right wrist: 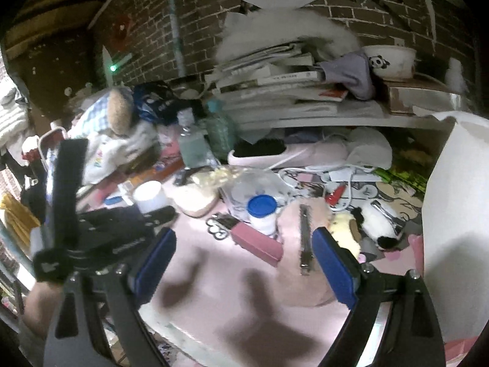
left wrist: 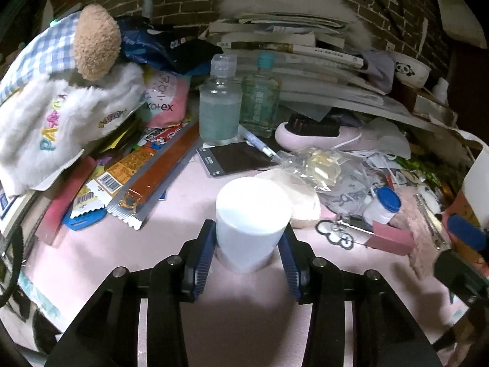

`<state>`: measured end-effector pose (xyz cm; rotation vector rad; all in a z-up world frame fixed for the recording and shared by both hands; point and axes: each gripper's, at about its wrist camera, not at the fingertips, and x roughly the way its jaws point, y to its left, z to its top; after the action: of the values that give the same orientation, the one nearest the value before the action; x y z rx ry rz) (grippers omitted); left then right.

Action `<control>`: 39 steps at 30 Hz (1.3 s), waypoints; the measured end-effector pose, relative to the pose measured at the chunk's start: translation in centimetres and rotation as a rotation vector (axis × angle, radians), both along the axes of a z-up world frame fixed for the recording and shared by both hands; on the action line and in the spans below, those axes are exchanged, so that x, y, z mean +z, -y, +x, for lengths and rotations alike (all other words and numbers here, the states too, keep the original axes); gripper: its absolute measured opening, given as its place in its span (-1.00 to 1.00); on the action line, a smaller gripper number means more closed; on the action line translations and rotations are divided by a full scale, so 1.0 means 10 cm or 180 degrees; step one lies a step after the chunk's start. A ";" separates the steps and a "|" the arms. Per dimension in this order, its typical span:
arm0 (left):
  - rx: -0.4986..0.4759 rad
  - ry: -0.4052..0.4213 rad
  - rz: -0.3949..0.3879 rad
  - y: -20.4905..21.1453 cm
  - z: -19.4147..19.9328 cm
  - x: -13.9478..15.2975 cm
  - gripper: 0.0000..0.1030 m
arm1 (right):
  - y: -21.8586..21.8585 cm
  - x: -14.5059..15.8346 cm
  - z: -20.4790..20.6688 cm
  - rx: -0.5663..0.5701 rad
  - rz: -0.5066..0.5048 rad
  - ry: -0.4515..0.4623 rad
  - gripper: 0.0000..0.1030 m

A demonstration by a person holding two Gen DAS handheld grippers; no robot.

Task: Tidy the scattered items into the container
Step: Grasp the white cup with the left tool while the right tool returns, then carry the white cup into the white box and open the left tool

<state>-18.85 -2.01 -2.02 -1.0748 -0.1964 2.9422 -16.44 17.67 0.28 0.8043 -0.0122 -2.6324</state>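
Note:
My left gripper [left wrist: 248, 238] is shut on a white round jar [left wrist: 252, 214], its blue pads pressed on both sides, just above the pink table top [left wrist: 250, 315]. The jar also shows in the right wrist view [right wrist: 148, 195] with the left gripper's black body behind it. My right gripper [right wrist: 244, 253] is open and empty above the pink surface. Ahead of it lie a small white bottle with a blue cap [right wrist: 262, 212], a pink box [right wrist: 256, 241] and a pink fuzzy hair clip [right wrist: 304, 238]. A tall white container wall [right wrist: 455, 223] stands at the right.
Two clear bottles [left wrist: 220, 101] stand at the back with a pink brush [left wrist: 308, 134]. Snack packets [left wrist: 143, 177], a plush toy [left wrist: 61, 101] and a stack of books [left wrist: 290, 61] crowd the left and back. A plastic bag [left wrist: 321, 165] and a panda plush [right wrist: 379, 223] lie right.

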 end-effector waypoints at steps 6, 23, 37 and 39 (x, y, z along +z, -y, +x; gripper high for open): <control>-0.0049 -0.0132 -0.0084 -0.12 0.14 0.34 -0.30 | -0.05 -0.06 -0.01 -0.0089 0.0075 -0.0049 0.73; -0.1362 -0.0440 0.0313 -1.36 0.33 1.70 -0.30 | -0.01 -0.25 -0.15 -0.0120 0.0281 -0.0012 0.73; -0.2424 0.0308 -0.0137 -3.07 0.06 1.47 -0.29 | 0.00 -0.27 -0.15 -0.0030 0.0281 0.0006 0.73; -0.2472 0.0385 -0.0205 -3.17 0.02 1.44 -0.29 | 0.00 -0.27 -0.15 -0.0026 0.0273 0.0004 0.73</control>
<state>-18.61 29.73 12.36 -1.0275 0.2631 2.2021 -17.93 17.67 -2.39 0.8358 0.0979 -2.6555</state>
